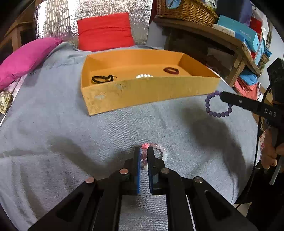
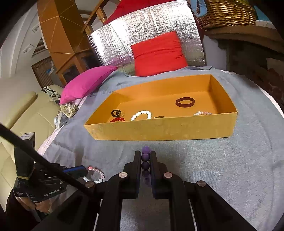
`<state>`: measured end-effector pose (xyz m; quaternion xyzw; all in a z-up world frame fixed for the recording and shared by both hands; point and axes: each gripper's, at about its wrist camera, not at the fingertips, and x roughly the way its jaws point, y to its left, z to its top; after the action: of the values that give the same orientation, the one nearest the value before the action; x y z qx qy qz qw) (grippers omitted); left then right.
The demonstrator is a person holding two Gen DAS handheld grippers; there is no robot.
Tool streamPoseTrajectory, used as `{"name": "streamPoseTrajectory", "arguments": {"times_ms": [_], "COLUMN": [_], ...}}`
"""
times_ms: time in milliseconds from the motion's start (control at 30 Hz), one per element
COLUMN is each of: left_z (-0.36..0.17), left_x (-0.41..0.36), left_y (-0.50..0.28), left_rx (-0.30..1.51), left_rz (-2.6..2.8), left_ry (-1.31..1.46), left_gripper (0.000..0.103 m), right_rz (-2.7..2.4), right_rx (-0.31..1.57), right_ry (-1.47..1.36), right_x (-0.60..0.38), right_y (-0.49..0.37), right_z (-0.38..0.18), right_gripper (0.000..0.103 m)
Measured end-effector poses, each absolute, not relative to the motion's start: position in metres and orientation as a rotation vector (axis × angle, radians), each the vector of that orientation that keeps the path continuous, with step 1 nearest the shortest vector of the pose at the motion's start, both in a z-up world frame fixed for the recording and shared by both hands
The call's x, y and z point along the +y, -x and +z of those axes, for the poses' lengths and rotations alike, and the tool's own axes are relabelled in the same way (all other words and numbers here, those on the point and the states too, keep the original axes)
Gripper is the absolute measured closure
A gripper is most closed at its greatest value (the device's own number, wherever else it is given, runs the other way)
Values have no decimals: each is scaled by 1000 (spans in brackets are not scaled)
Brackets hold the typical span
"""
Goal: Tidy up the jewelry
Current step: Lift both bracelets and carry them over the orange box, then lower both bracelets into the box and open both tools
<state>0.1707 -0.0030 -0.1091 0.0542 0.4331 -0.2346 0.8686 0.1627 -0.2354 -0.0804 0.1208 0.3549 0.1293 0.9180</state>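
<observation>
An orange box [image 1: 142, 92] [image 2: 159, 129] sits on the grey cloth and holds a dark red ring [image 2: 185, 102], a white bead bracelet [image 2: 141, 114], a black cord [image 1: 102, 79], red beads [image 2: 117, 120] and a pale bead bracelet [image 2: 202, 113]. My left gripper [image 1: 143, 151] is closed on a pink bead bracelet [image 1: 160, 151] lying on the cloth; it also shows in the right wrist view [image 2: 94, 174]. My right gripper [image 2: 145, 154] is shut on a purple bead bracelet [image 2: 145, 157] [image 1: 211, 106], held above the cloth near the box's front right corner.
A red cushion [image 1: 104, 32] and a magenta cushion [image 1: 26, 56] lie behind the box against silver foil. A wooden shelf [image 1: 213, 35] with a wicker basket [image 1: 186, 10] and boxes stands at the right. A cream sofa [image 2: 21, 113] is at the left.
</observation>
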Motion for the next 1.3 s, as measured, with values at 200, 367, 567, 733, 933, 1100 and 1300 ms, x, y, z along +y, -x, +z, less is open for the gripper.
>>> {"name": "streamPoseTrajectory", "arguments": {"times_ms": [200,367,567,733,933,1100,1300], "left_z": [-91,-70,-38,-15,-16,-45,-70], "left_x": [2,5,-1,-17,-35,-39,-44], "left_y": [-165,-158,-170,-205,-280,-327,-359], "left_rx": [848,789,718,684,675,729,791], "left_rz": [-511,-539,-551,-535,-440,-392,-340], "left_ry": [-78,-30,16,22,13,56,82], "left_gripper": [95,95,95,95,95,95,95], "right_rz": [263,279,299,306,279,230,185], "right_rx": [717,695,604,556,549,612,669], "right_ry": [-257,-268,-311,-359,-447,-473,-484], "right_x": [-238,-238,-244,-252,-271,-283,-290], "right_y": [-162,-163,-166,-188,-231,-268,-293], "right_z": [-77,-70,-47,-29,-29,-52,-73], "right_gripper": [93,93,93,93,93,93,93]}}
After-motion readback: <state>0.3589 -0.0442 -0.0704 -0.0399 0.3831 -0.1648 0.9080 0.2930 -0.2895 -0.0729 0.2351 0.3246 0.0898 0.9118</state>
